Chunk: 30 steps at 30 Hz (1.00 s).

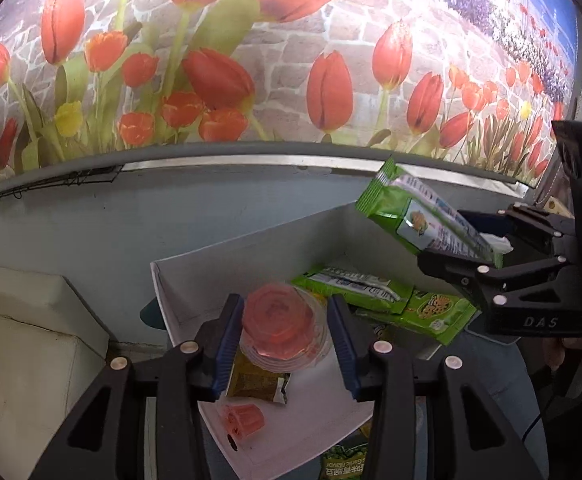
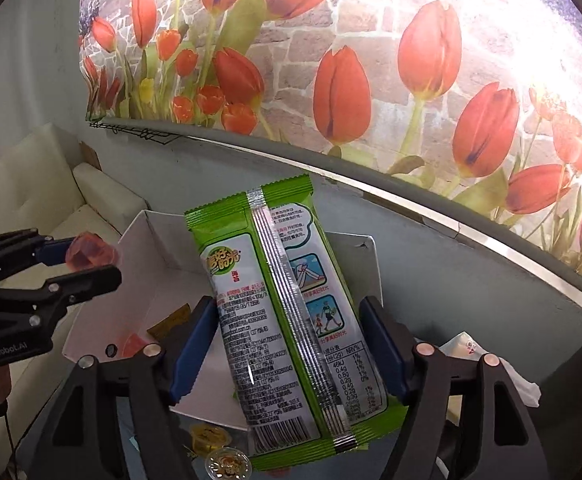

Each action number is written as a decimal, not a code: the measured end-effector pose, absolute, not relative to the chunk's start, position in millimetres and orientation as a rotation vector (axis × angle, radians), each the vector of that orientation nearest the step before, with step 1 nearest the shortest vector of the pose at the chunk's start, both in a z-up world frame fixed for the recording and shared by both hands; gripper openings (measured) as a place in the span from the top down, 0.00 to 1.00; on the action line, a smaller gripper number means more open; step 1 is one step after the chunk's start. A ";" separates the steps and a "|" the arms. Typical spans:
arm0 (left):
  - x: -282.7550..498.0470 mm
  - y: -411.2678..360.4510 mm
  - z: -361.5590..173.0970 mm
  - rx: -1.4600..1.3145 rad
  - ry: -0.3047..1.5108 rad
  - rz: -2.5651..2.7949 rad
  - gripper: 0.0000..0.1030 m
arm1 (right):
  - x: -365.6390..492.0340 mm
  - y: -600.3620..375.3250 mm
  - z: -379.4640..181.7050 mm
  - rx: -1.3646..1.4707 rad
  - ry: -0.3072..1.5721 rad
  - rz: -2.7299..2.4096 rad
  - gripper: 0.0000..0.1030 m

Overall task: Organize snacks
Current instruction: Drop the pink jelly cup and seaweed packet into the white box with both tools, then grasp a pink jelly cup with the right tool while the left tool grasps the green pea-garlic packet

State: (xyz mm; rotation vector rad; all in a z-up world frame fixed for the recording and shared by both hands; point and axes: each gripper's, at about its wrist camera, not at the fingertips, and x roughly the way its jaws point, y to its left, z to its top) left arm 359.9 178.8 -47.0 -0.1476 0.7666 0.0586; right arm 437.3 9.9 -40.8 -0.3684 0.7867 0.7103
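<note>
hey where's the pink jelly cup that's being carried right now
The pink jelly cup is clamped in the left tongs, held above the white box. In the right wrist view it sits at far left, beside the right tongs' green packet.

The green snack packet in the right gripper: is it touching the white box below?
Apart. The left wrist view shows the green snack packet held by the right gripper in the air, above the white box.

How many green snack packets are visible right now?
3, possibly more. One green packet is held in the right gripper above the white box; two packets lie inside it. Another green wrapper peeks out below the box, mostly hidden.
</note>
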 end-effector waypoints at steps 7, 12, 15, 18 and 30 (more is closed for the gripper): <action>358.4 189.0 -51.1 -0.177 0.754 0.069 0.08 | 436.1 1.3 -36.9 -0.362 0.739 0.678 0.08; 346.3 183.4 -43.4 -0.168 0.730 0.062 0.06 | 420.9 -16.8 -27.6 -0.310 0.714 0.683 0.08; 332.9 174.7 -38.6 -0.158 0.710 0.051 0.05 | 402.3 -33.2 -26.0 -0.290 0.694 0.688 0.08; 317.7 161.6 -36.4 -0.140 0.696 0.036 0.04 | 377.9 -54.6 -29.4 -0.270 0.677 0.692 0.08; 222.7 98.9 -75.6 -0.185 0.677 0.001 0.01 | 304.5 -145.1 -130.5 -0.162 0.860 0.648 0.08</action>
